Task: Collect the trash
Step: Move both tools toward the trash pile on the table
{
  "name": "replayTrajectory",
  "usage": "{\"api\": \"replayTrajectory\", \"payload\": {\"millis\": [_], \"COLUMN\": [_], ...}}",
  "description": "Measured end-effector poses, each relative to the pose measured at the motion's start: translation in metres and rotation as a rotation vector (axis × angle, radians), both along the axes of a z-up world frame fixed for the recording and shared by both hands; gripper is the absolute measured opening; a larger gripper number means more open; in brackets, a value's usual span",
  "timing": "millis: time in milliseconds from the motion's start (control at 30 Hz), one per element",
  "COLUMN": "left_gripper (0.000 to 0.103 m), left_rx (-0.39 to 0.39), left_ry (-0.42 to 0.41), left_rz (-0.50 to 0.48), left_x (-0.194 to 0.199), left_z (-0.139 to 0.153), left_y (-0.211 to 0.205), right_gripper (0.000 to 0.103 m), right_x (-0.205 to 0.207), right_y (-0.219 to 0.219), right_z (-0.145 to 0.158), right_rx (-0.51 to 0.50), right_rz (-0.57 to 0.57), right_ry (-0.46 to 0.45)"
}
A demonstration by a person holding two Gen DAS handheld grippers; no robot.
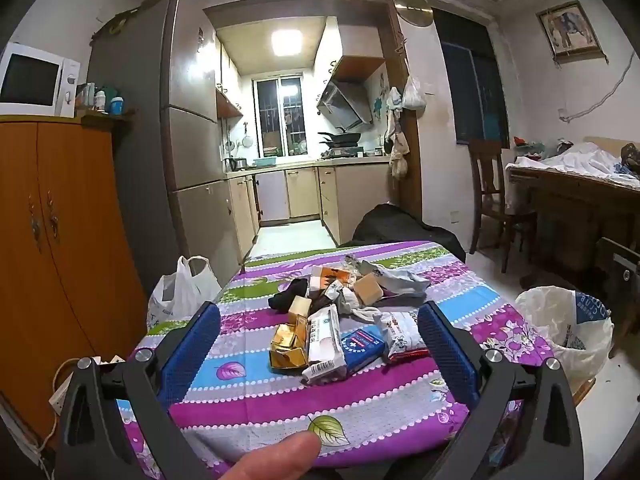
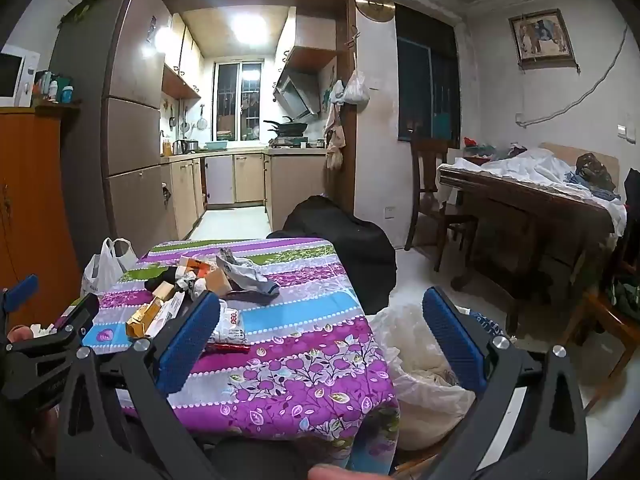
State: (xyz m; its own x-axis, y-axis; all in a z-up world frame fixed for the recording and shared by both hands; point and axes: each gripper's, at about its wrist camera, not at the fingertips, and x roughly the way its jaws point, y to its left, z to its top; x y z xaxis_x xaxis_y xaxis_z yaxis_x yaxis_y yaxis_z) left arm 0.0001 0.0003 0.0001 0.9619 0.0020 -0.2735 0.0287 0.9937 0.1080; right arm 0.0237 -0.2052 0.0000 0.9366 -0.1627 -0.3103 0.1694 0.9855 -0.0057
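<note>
Both tools, left tool and right tool, gape wide, empty. The trash pile sits mid-surface, left of the bin; socks among it risk being binned.

We are seeing a purple, blue, green and grey striped floral tablecloth, a gold carton, a blue packet and blue gripper pads.
</note>
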Motion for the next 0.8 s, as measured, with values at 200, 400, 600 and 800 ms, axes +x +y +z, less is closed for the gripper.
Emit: {"api": "replayTrajectory", "payload": {"millis": [200,400,600,800], "left_gripper": [0.098,0.098,0.098,0.098], "left_rx": [0.002,0.011,0.010,-0.008], "left_ry": [0.000,0.014,0.028,0.106], "left_rz": [0.002,-0.003,0.001,-0.008], "left_x": [-0.002,0.006,0.008,0.016], "left_z": [0.000,-0.007,-0.010,-0.017], "left_y": [0.001,-0.001,0.000,0.004], "right_gripper": [0.098,0.098,0.098,0.098], "right_x": [0.000,0.003,0.004,0.004], "right_y": [0.001,0.000,0.003,0.001], "right_z": [0.000,-0.007,-0.006,-0.008], "right_rx": [-0.001,-0.001,-0.005,0.007], "right_rz": [0.001,0.003,0.004,-0.002], "right_ry": [0.004,0.009,0.015,0.025]}}
